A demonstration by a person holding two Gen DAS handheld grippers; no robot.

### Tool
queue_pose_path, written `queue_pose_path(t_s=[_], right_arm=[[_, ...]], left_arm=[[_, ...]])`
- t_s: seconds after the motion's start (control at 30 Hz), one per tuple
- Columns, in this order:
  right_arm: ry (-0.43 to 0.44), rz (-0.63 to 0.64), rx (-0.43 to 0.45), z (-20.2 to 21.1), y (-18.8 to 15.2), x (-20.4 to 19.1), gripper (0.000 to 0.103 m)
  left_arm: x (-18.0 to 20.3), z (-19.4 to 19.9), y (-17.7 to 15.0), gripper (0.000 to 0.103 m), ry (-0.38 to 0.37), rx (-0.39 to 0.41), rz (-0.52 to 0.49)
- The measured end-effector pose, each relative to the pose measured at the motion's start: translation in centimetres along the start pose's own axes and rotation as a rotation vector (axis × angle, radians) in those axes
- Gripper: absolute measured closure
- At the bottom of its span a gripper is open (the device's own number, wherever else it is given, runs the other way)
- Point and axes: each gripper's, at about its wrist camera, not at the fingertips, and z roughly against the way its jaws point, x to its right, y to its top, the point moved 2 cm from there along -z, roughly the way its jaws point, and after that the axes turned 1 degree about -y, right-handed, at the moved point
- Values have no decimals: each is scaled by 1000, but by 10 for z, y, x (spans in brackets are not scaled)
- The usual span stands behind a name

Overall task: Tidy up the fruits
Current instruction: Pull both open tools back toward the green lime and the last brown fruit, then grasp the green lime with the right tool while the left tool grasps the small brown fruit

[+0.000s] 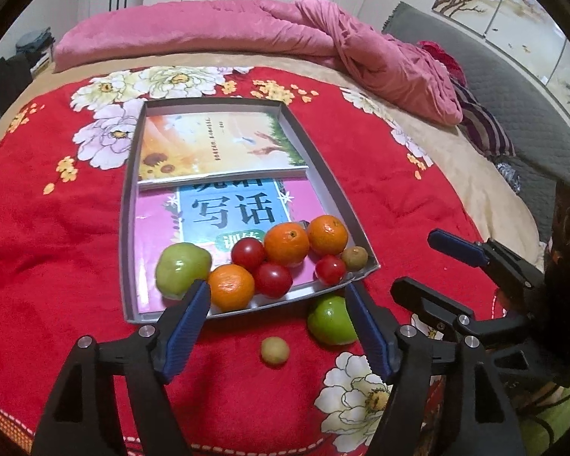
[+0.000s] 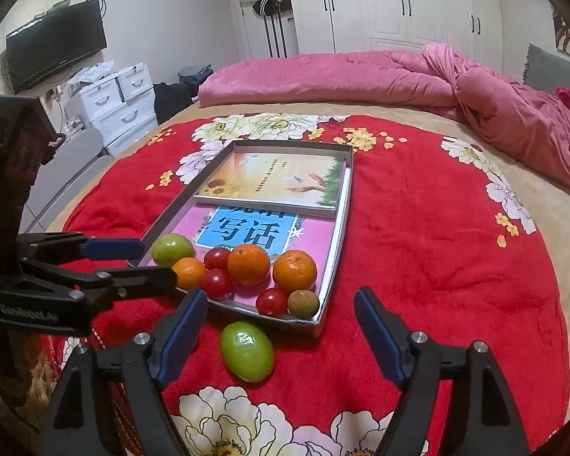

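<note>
A shallow grey tray lies on the red flowered blanket. At its near end sit a green apple, three oranges, three red tomatoes and a small brown fruit. Outside the tray, on the blanket, lie a second green apple and a small yellowish fruit. My left gripper hangs open over the tray's near edge and holds nothing. My right gripper is open too, above the loose apple, with nothing between its fingers.
Two books cover the tray's floor behind the fruit. A crumpled pink quilt lies across the far side of the bed. White drawers and a wall TV stand to the left, beyond the bed's edge.
</note>
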Motion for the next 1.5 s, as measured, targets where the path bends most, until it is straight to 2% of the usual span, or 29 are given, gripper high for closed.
queue_pose_path(t_s=[0.27, 0.47, 0.63, 0.93, 1.2, 1.47, 1.5], right_arm=[[14, 15, -10, 4, -4, -8, 21], [29, 23, -21, 6, -9, -12, 19], [37, 27, -35, 6, -13, -15, 18], [36, 41, -68, 2, -20, -18, 18], [31, 33, -106, -5, -27, -16, 18], [50, 10, -164, -23, -36, -10, 18], [57, 7, -174, -27, -38, -10, 18]], left_arm=[[-6, 13, -12, 27, 0, 0, 4], [-6, 11, -24, 27, 7, -34, -28], [-9, 8, -31, 26, 20, -56, -15], [-5, -8, -47, 25, 5, -120, -16], [-5, -28, -60, 25, 20, -183, -46], [-7, -37, -62, 25, -16, -191, -36], [-7, -39, -62, 29, -18, -191, -36]])
